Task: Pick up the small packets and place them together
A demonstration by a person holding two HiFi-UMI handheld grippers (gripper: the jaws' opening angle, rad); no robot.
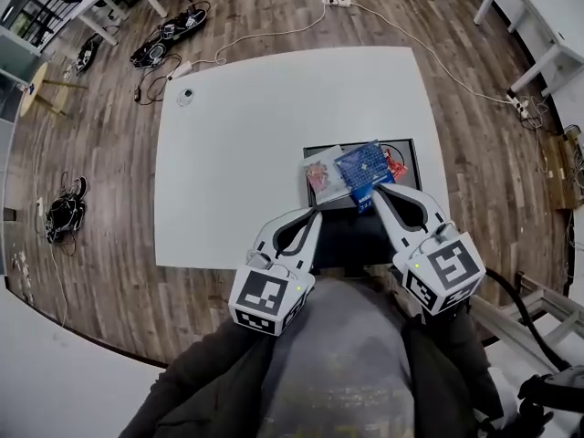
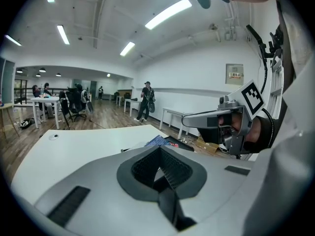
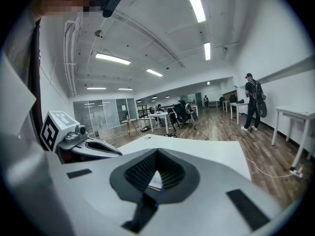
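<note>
Packets are all bunched in the black tray (image 1: 406,149) at the near right edge of the white surface (image 1: 246,153), just ahead of both sets of fingers. The left gripper (image 1: 315,211) is clenched on nothing, with its tips over the tray's near-left part, just short of the pink-and-white packet (image 1: 322,177). Next over is the blue packet (image 1: 365,165), the biggest-looking one with a grid-ish print. It butts up against the pink-and-white one, and its near corner comes right up to the tips of the right gripper (image 1: 375,191). Those fingers are clamped tight too. A sliver of white and blue shows through the gap behind the tips in the right gripper view, but I can't tell if it's pinched or just lying underneath. The red packet (image 1: 395,165) peeks out at the blue one's right, mostly covered.
</note>
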